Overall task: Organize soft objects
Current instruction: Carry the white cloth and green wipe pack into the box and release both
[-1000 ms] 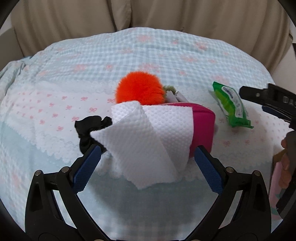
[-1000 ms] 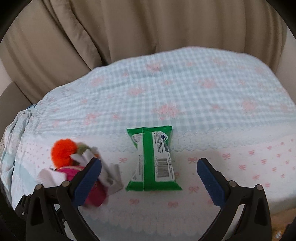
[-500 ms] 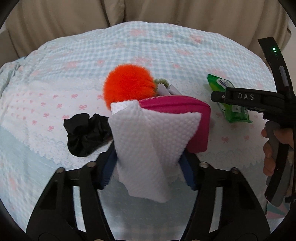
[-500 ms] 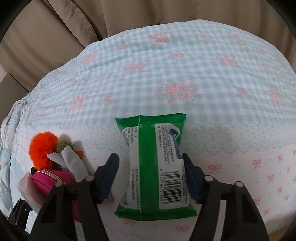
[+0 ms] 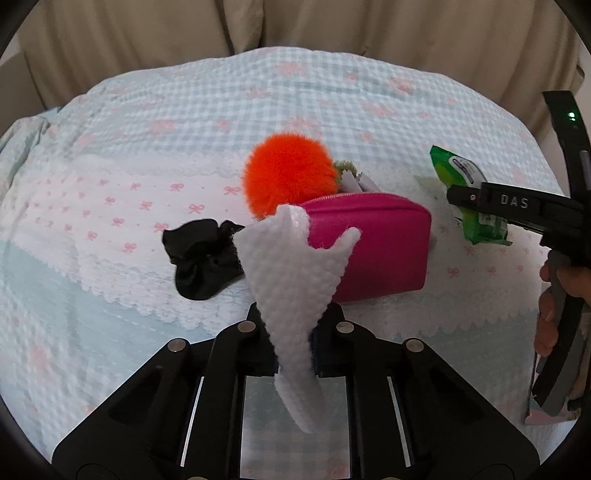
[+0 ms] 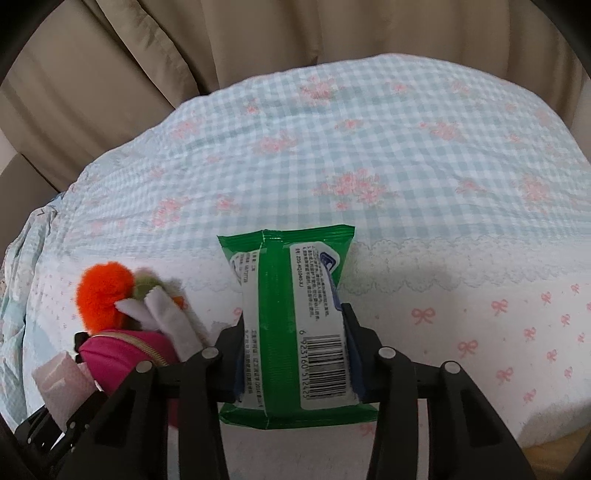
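My left gripper [image 5: 293, 332] is shut on a white textured cloth [image 5: 295, 273], which rises crumpled from between the pads and hangs down toward the camera. Behind the cloth lies a pink zip pouch [image 5: 384, 251], with an orange pom-pom toy [image 5: 288, 173] at its far side. A black scrunchie [image 5: 203, 258] sits to their left. In the right wrist view, a green wipes pack [image 6: 291, 317] lies lengthwise between the jaws of my right gripper [image 6: 293, 343]. Those jaws are closing, and the pads press on both long sides of the pack.
Everything rests on a blue checked bedcover [image 6: 369, 147] with pink bows and a lace band. Beige cushions [image 5: 295, 29] rise behind it. A person's hand [image 5: 554, 295] holds the right gripper at the right edge of the left wrist view.
Both grippers went from wide open to closed: the left on the white cloth, bunching it, and the right on the green pack after moving down over it.
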The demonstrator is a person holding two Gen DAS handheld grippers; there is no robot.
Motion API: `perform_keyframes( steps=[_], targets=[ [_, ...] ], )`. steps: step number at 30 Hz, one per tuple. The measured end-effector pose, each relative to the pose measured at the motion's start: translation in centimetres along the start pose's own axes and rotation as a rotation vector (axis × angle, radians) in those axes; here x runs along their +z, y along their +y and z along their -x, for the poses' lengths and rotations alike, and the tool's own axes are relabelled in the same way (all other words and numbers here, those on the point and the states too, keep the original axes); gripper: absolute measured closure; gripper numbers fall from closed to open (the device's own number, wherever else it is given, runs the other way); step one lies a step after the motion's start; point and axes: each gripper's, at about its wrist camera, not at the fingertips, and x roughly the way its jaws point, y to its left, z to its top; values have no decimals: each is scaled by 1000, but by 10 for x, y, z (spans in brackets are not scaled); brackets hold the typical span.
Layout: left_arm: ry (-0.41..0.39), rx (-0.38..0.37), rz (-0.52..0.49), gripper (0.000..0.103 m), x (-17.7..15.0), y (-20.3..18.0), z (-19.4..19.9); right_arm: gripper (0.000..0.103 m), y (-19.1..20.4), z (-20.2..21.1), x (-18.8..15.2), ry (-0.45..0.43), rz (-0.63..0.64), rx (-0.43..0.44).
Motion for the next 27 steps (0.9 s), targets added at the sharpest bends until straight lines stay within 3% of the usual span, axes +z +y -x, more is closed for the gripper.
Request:
perform_keyframes(
  steps=[9, 16, 27],
  targets=[
    [-33, -29, -1, 93, 17, 4, 68, 64, 16, 74, -3, -65, -18, -24],
    [-79, -92, -50, 93, 36, -7, 154, 64, 28, 173, -7, -135, -101, -53],
    [-95, -253, -221, 93, 60, -75, 261, 64, 19, 312, -49, -173, -195, -132]
  ],
)
